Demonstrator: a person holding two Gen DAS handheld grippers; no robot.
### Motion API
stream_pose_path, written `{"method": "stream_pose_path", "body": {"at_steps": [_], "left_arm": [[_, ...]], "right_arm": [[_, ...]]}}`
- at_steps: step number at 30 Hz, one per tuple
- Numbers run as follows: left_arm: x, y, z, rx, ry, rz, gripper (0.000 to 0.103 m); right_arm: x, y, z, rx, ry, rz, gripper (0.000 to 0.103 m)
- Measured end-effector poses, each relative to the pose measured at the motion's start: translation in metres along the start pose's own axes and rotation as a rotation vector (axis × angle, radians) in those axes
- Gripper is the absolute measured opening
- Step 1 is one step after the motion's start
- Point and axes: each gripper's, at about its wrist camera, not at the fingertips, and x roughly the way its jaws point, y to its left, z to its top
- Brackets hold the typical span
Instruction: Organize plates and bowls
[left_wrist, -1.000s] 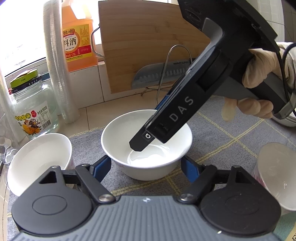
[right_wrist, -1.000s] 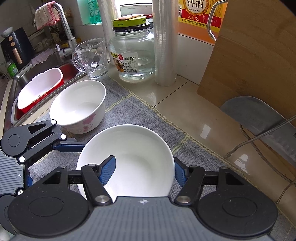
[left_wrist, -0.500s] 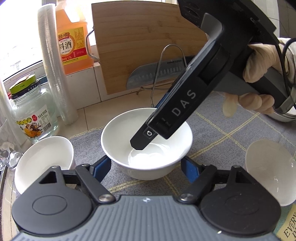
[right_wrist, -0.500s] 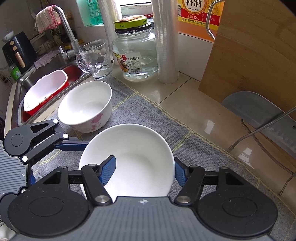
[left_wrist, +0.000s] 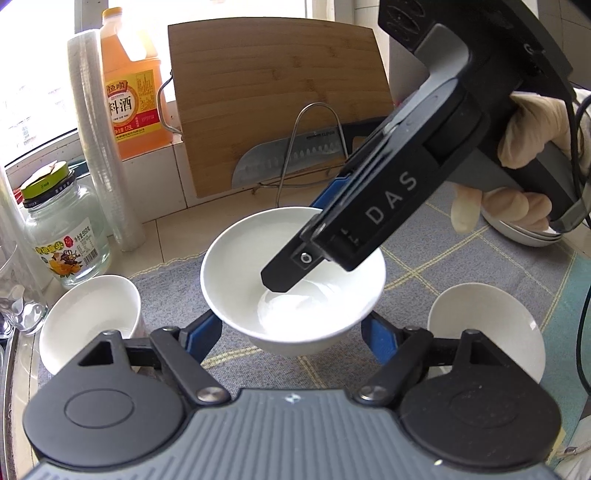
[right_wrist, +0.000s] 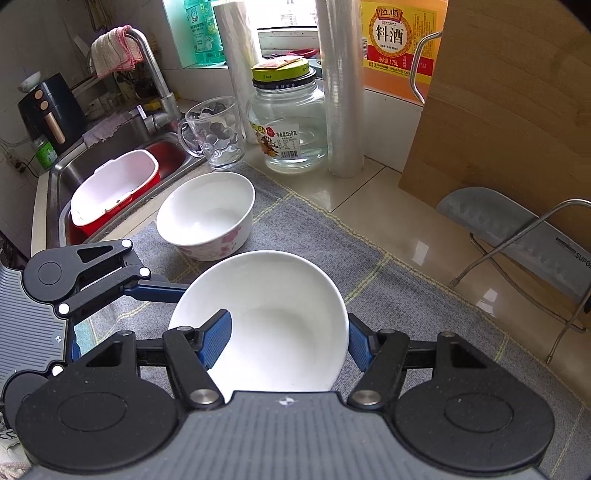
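In the left wrist view the left gripper (left_wrist: 291, 328) clamps the white bowl (left_wrist: 291, 295) above the grey mat (left_wrist: 461, 258), so keep it level, and in the right wrist view the right gripper (right_wrist: 288, 338) pinches its rim (right_wrist: 332, 291), so match both grips.

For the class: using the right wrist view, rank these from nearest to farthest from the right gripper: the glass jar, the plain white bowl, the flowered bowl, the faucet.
1. Plain white bowl: between the right gripper fingers.
2. Flowered bowl: just beyond, on the mat's left.
3. Glass jar: behind, on the counter.
4. Faucet: far left, over the sink.
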Motion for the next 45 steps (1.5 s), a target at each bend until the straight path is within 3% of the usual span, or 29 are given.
{"method": "stream_pose_path", "body": {"at_steps": [21, 45], "left_arm": [[-0.042, -0.044, 0.002, 0.049, -0.011, -0.057, 0.082], [-0.047, -0.085, 0.004, 0.107, -0.003, -0.159, 0.082]], "right_arm": [[-0.056, 0.026, -0.042, -0.005, -0.033, -0.033, 0.071], [-0.098, 0.022, -0.094, 0.078, -0.052, -0.105, 0.071]]}}
